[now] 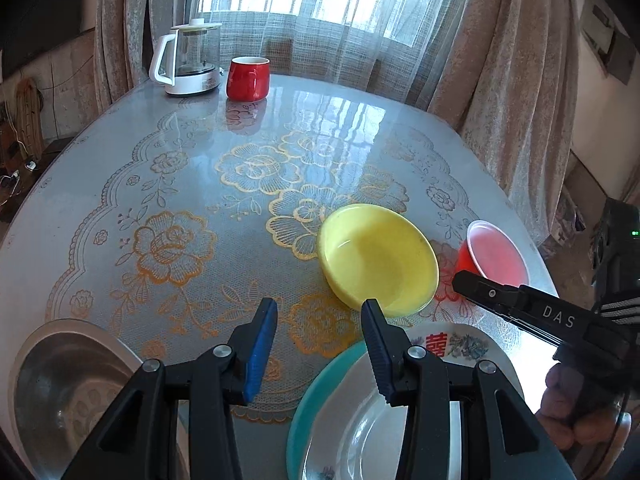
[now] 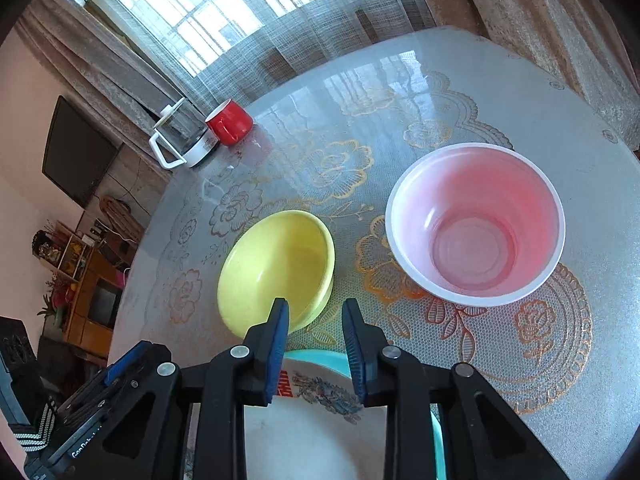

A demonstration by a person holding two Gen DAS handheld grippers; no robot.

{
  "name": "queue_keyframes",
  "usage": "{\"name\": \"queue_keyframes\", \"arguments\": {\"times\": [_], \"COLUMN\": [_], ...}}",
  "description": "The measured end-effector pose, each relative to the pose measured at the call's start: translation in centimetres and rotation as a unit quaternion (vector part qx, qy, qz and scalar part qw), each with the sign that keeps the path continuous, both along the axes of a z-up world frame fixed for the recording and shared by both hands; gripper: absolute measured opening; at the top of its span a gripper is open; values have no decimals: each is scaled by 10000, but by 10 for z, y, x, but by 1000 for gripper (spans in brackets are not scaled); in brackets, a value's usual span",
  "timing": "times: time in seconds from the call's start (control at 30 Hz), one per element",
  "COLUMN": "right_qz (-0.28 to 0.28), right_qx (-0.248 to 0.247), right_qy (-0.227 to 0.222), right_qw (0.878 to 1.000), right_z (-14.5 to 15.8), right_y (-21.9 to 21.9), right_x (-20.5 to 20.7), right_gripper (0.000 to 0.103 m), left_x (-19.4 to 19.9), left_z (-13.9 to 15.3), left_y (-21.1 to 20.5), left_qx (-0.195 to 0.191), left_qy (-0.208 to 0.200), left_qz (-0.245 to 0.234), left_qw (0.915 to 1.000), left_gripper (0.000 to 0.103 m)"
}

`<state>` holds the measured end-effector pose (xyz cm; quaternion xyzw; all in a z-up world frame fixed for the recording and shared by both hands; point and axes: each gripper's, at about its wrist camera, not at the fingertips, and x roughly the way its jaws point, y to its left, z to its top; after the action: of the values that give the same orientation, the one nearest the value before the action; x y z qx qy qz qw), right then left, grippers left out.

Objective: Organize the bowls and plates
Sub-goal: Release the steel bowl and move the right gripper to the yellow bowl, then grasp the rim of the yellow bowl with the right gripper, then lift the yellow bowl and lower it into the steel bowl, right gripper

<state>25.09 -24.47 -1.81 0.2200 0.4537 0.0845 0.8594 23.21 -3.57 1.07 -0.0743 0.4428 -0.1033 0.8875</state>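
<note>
A yellow bowl [image 1: 378,260] [image 2: 278,272] sits on the table just beyond both grippers. A pink plastic bowl [image 1: 496,254] [image 2: 476,224] stands to its right. A white patterned plate [image 1: 452,350] [image 2: 316,420] lies stacked on a teal plate [image 1: 308,400] [image 2: 320,357] at the near edge. A metal bowl [image 1: 60,392] sits at the near left. My left gripper [image 1: 320,322] is open and empty above the plate stack's left side. My right gripper [image 2: 316,322] is open and empty over the plates, near the yellow bowl's rim; it also shows in the left wrist view [image 1: 464,280].
A glass kettle [image 1: 188,58] [image 2: 180,136] and a red mug [image 1: 248,78] [image 2: 230,122] stand at the table's far side by the curtained window. The floral glass-topped table [image 1: 200,184] stretches between them and the bowls.
</note>
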Motion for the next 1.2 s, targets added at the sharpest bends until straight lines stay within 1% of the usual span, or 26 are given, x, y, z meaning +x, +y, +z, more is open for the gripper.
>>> {"name": "queue_keyframes", "arguments": {"times": [0.1, 0.3, 0.4, 0.43, 0.47, 0.5, 0.53, 0.6, 0.67, 0.77, 0.87, 0.97, 1.1, 1.2], "right_qz": [-15, -67, -47, -20, 22, 55, 103, 154, 178, 170, 187, 256, 403, 527], "right_qx": [-37, -128, -185, -183, -179, -192, -218, -443, -519, -397, -303, -316, -272, -240], "right_qy": [148, 289, 431, 437, 435, 427, 399, 295, 197, 135, 52, -74, -216, -310], "right_qw": [9999, 9995, 9989, 9989, 9989, 9989, 9989, 9985, 9983, 9990, 9994, 9991, 9986, 9978], "right_z": [-7, -16, -23, -25, -27, -27, -26, -21, -17, -10, -2, 9, 21, 29], "right_y": [3, 4, 6, 7, 8, 10, 13, 18, 19, 16, 18, 24, 35, 47], "right_x": [13, 28, 34, 36, 38, 38, 38, 35, 33, 30, 27, 21, 8, -3], "right_gripper": [27, 25, 22, 20, 19, 15, 12, 12, 12, 12, 12, 12, 12, 12], "left_x": [17, 46, 56, 59, 60, 61, 61, 57, 53, 47, 40, 31, 14, -5], "left_z": [-6, -21, -29, -31, -33, -35, -36, -33, -28, -19, -8, 1, 14, 22], "left_y": [-5, -13, -16, -17, -19, -21, -23, -24, -24, -20, -15, -9, 5, 15], "left_qx": [-131, -75, -20, -9, 18, 35, 34, 86, 135, 36, 55, 56, 16, 49], "left_qy": [134, 364, 499, 536, 566, 591, 595, 463, 296, 232, 118, -4, -110, -269], "left_qz": [-14, 60, 78, 44, -1, -53, -92, -118, -163, -160, -127, -85, -32, -35], "left_qw": [9998, 9993, 9987, 9986, 9984, 9982, 9982, 9988, 9993, 9996, 9998, 9999, 9999, 9996], "left_gripper": [44, 44, 41, 39, 27, 19, 17, 17, 17, 17, 18, 18, 18, 19]}}
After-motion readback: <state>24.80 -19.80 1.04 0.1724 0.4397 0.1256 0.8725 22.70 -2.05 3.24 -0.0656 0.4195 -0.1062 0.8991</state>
